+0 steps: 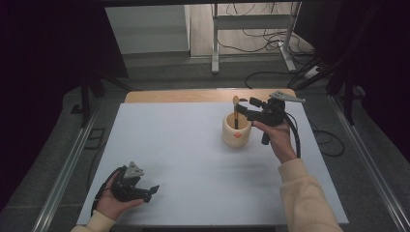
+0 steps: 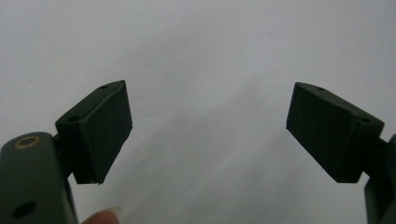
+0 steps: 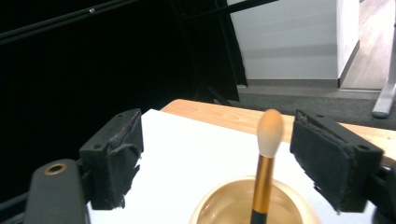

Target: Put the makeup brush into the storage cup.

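Right hand-held gripper (image 1: pixel 243 107): jaws wide, nothing clamped; brush (image 3: pixel 264 168) between pads without contact, so brush stands free. Brush location: handle down inside cream cup (image 1: pixel 237 129), bristle tip up, leaning on cup rim. Cup upright on white table (image 1: pixel 183 159), right of centre. Left hand-held gripper (image 1: pixel 151 191): jaws wide, empty, parked near front edge, well apart from cup.

Left gripper (image 1: pixel 153 189) low near the table's near edge, jaws wide apart, nothing between. Right gripper (image 1: pixel 240 107) raised at the far side on an outstretched forearm, jaws apart, gripping nothing.
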A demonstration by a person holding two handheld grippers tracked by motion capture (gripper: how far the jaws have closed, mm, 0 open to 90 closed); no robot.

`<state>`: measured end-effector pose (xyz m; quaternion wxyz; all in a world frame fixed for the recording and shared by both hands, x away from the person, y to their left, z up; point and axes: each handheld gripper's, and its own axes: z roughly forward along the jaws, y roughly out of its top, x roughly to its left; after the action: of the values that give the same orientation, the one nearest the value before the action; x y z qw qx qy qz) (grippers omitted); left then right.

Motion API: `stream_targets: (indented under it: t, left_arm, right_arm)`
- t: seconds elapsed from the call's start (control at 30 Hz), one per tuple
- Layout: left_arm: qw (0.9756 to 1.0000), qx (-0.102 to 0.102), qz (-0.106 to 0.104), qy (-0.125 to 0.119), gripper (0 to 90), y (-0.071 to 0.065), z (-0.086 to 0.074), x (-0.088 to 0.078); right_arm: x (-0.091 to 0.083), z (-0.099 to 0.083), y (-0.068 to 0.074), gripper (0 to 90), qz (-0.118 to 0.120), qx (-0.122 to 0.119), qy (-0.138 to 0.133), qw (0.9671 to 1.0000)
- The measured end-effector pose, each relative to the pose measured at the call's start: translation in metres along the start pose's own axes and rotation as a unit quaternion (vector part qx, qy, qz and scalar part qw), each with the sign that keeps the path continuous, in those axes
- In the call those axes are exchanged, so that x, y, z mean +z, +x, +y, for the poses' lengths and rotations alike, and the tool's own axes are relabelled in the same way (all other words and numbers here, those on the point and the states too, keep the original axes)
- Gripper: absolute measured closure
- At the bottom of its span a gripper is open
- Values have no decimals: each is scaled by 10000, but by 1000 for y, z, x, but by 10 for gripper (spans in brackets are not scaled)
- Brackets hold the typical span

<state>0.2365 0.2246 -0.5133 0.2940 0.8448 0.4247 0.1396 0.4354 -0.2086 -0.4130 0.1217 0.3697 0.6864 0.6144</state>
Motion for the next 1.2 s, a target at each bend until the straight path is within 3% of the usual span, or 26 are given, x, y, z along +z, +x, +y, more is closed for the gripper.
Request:
stream_targets:
  t: [0.2, 0.53, 0.87, 1.0, 1.2]
  left_arm:
    - [10000, -10, -12, -20, 153, 0, 1, 0]
    - [10000, -32, 35, -54, 152, 0, 3, -1]
    - [9999, -26, -1, -134, 146, -1, 0, -3]
    - [9998, -96, -31, -189, 139, 1, 0, -5]
    - [9997, -125, 41, -221, 134, 2, 0, -7]
  right_arm:
    - [-11, 1, 4, 109, -20, -99, 96, 9999]
    - [-31, -10, 11, 39, -555, -539, 631, 9950]
    - [-56, -17, 14, 38, -709, -580, 690, 9934]
    - [-64, -23, 18, 41, -787, -798, 911, 9895]
    - [-69, -33, 17, 43, -770, -830, 1027, 9882]
